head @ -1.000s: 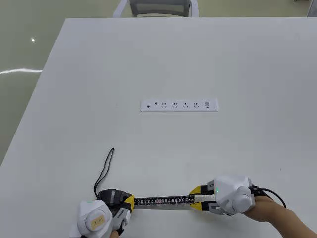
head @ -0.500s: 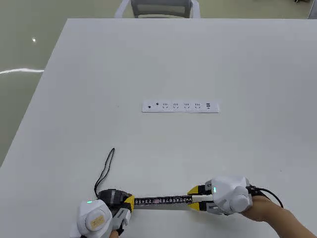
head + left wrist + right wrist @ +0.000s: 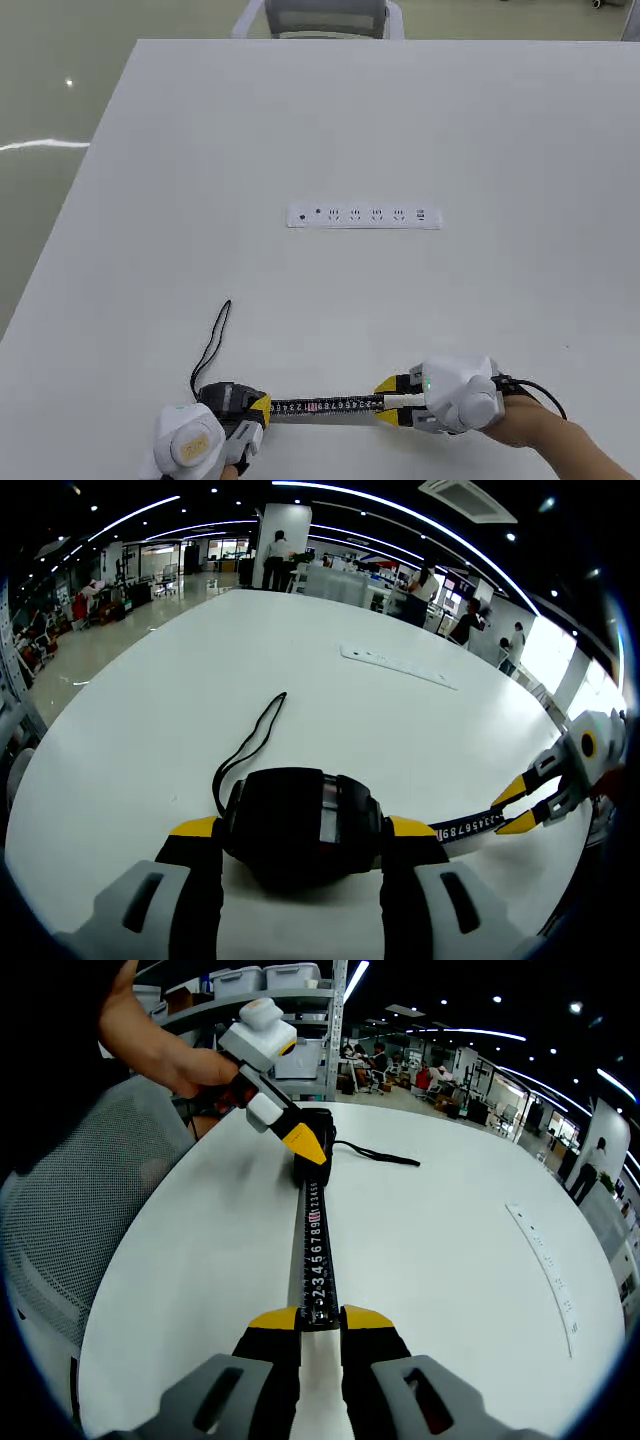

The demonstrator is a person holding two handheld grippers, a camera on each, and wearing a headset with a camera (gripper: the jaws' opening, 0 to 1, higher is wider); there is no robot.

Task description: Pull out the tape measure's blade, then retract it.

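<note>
My left gripper point(image 3: 254, 420) is clamped around the tape point(image 3: 228, 396). At its 3 o'clock, my right gripper point(image 3: 387, 402) pinches the blade point(image 3: 320, 406), stretched flat along the table point(image 3: 300, 130).

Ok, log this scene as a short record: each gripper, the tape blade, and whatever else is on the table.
left gripper: shut on the tape measure, which rests on the table
right gripper: shut on the blade at its free end
blade state: partly out, straight from tape measure to right gripper
wrist strap: black loop lying on the table
power strip: white, mid-table, apart from the work
</note>
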